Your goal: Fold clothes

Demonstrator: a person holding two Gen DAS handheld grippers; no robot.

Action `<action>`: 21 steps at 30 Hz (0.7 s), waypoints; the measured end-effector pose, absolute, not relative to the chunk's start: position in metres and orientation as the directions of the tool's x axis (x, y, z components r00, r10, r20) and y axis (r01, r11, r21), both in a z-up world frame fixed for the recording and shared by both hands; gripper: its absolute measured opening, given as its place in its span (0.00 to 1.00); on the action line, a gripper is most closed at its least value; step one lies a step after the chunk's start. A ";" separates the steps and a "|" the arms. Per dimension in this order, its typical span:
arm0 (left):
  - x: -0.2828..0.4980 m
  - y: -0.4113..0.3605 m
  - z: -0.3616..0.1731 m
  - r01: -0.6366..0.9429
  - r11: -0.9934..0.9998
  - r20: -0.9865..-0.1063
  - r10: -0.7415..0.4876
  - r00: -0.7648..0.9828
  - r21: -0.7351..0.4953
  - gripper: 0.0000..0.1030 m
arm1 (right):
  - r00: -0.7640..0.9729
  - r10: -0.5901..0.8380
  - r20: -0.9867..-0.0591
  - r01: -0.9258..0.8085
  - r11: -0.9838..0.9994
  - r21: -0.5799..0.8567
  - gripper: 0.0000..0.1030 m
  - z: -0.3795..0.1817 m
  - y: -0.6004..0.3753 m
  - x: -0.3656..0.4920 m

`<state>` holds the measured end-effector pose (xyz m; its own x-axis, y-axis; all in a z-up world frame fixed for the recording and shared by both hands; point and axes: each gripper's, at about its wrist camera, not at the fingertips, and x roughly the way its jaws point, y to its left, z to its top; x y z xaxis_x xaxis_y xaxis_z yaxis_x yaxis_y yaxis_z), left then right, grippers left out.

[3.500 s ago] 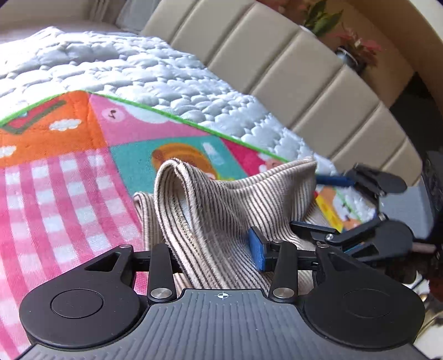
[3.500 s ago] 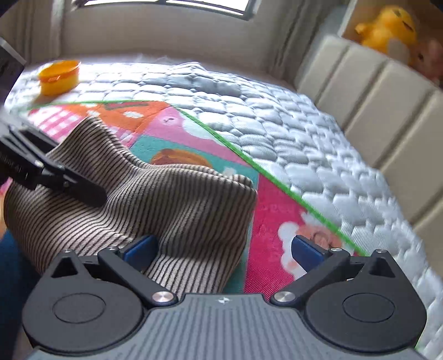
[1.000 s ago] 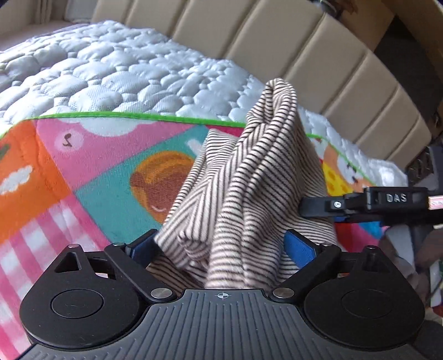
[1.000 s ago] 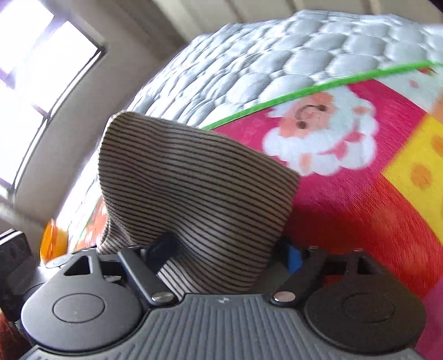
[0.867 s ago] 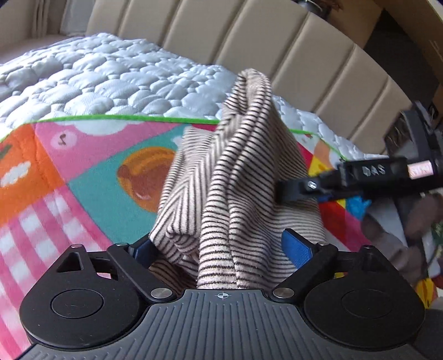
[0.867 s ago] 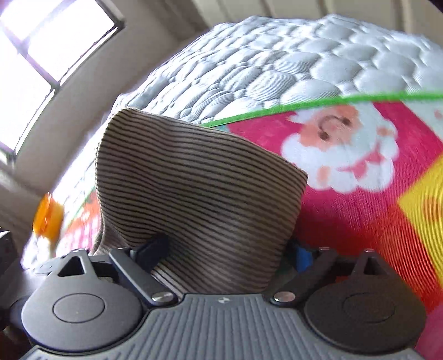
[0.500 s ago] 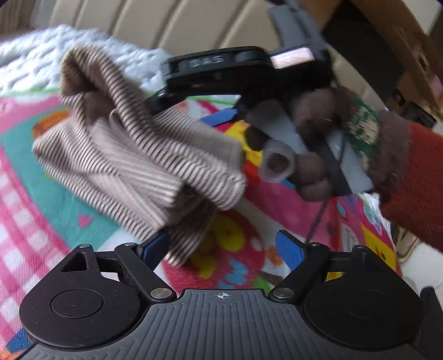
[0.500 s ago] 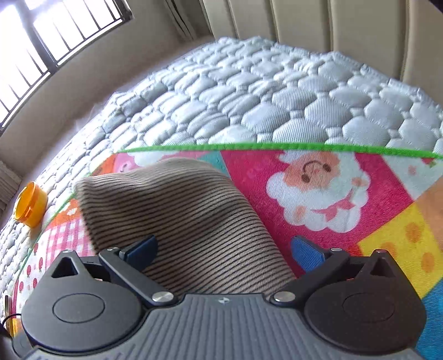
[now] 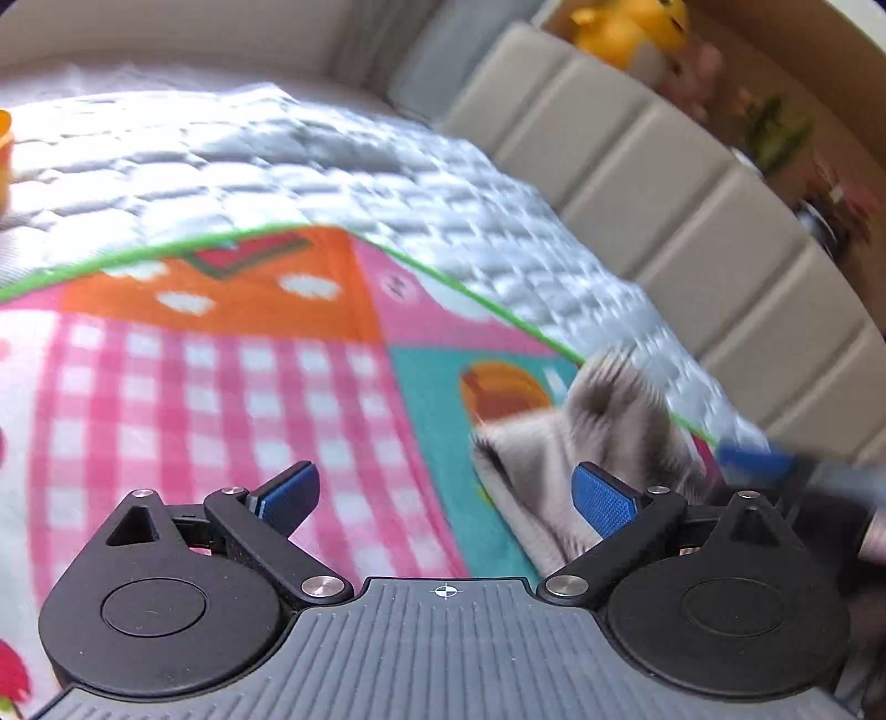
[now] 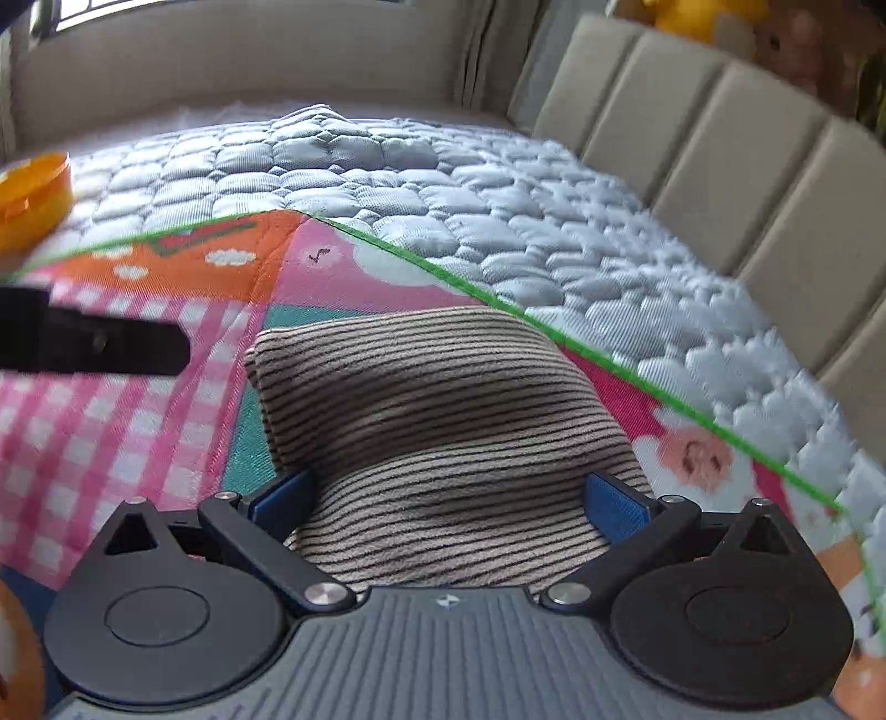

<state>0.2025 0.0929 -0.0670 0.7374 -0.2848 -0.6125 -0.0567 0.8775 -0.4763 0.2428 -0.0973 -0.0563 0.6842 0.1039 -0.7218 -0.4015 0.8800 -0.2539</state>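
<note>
A folded beige garment with dark stripes (image 10: 443, 399) lies on the colourful play mat (image 10: 138, 432). My right gripper (image 10: 451, 495) stands wide over its near end, with the cloth between the blue pads but not pinched. In the left wrist view the same striped garment (image 9: 554, 443) is blurred, to the right of and behind the right finger. My left gripper (image 9: 446, 493) has its jaws opening, with only the pink checked mat (image 9: 221, 387) between them. A left finger (image 10: 99, 340) reaches in from the left edge of the right wrist view.
The mat lies on a grey quilted mattress (image 10: 387, 166). A beige padded headboard (image 10: 720, 138) runs along the right. An orange bowl (image 10: 33, 194) sits on the mattress at the far left. A yellow plush toy (image 9: 626, 27) rests above the headboard.
Both grippers let go of the striped garment, which now lies folded flat on the mat. The left gripper swung left, away from it. The right gripper rolled level and opened wide.
</note>
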 end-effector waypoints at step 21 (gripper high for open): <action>0.268 0.085 -0.078 -0.031 0.878 -0.588 -0.293 0.754 -0.477 0.99 | 0.787 0.135 -0.602 -0.339 0.910 -0.240 1.00 -0.053 -0.110 0.178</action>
